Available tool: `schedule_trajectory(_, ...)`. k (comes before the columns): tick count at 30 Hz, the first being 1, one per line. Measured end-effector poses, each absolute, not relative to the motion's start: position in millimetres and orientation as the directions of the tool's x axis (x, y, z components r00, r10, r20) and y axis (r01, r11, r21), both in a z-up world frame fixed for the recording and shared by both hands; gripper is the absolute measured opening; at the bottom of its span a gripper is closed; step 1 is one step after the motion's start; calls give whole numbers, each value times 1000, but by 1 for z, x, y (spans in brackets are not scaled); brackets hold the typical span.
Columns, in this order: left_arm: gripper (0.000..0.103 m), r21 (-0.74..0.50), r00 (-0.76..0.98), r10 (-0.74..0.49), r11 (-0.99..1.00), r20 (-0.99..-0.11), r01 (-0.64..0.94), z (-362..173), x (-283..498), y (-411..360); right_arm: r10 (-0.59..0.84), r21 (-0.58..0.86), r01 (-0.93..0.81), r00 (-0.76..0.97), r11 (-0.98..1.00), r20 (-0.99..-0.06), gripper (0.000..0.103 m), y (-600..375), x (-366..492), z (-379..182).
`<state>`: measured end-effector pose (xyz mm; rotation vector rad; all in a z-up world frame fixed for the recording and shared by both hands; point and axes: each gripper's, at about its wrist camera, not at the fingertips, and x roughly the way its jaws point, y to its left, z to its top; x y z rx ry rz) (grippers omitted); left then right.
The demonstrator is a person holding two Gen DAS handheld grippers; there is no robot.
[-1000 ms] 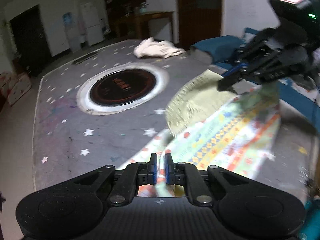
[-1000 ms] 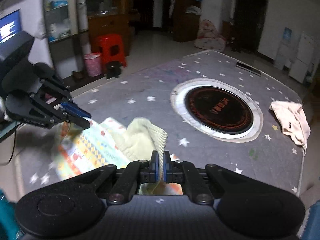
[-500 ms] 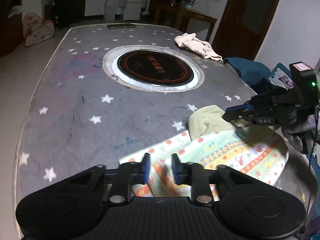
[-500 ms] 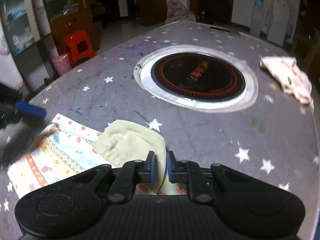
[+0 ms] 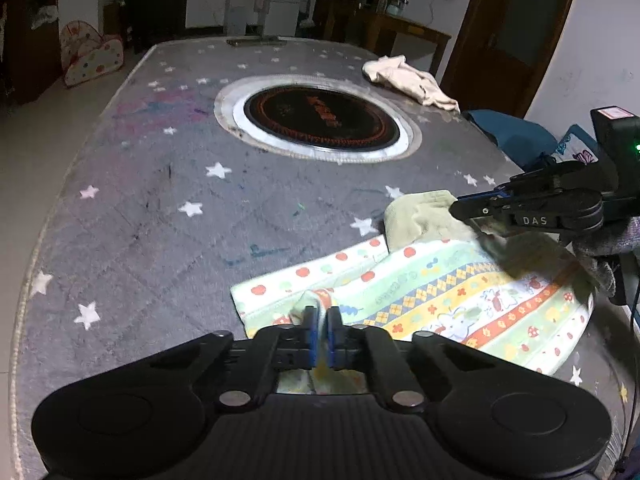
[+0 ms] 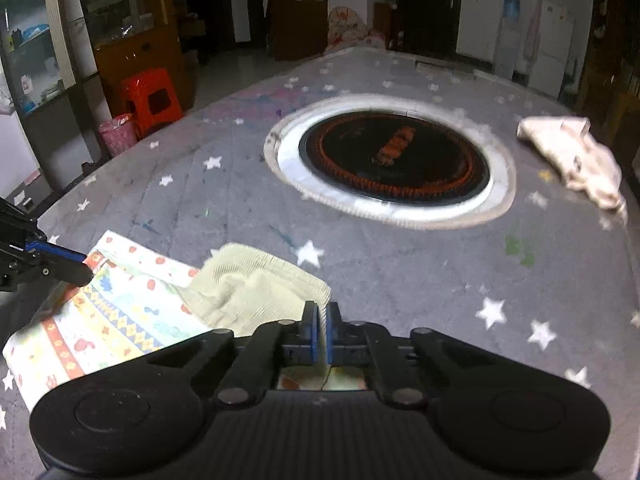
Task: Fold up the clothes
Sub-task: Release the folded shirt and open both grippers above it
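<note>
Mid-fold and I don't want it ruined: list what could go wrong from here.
1. Both the left gripper and right gripper pinch only a thin edge of the patterned garment; it may slip out.
2. Its green ribbed cuff lies bunched, so a fold could trap wrinkles.

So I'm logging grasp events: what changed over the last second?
The patterned garment, held up a second ago, now lies spread on the table. The left hand-held gripper opened half a second ago and has shut again on its near edge. The right hand-held gripper stayed shut on the cloth. The cream garment did not move.
</note>
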<state>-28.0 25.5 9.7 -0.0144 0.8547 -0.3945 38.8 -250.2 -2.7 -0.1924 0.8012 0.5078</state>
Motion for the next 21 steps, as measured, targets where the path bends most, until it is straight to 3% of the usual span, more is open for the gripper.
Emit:
schedule_trajectory(7,2,-97,718,-276,955,-639,281,35,-33,33,359,-35,-481,700,876,-617,4,-235,40,27)
schedule_trajectory(9,3,-83,703,-244,963,-668,255,23,-24,33,331,-49,-467,692,883,-642,13,-227,50,17)
schedule_trajectory(12,3,-116,661,-240,967,-711,226,3,-13,38,326,-42,-475,663,879,-674,15,-226,50,8)
schedule_trajectory(16,7,-129,656,-242,968,-715,216,-4,-11,44,358,-42,-537,617,842,-701,25,-230,24,10)
schedule_trajectory(21,7,-126,653,-236,969,-720,211,-8,-9,46,363,-38,-578,560,815,-745,25,-239,-2,-1)
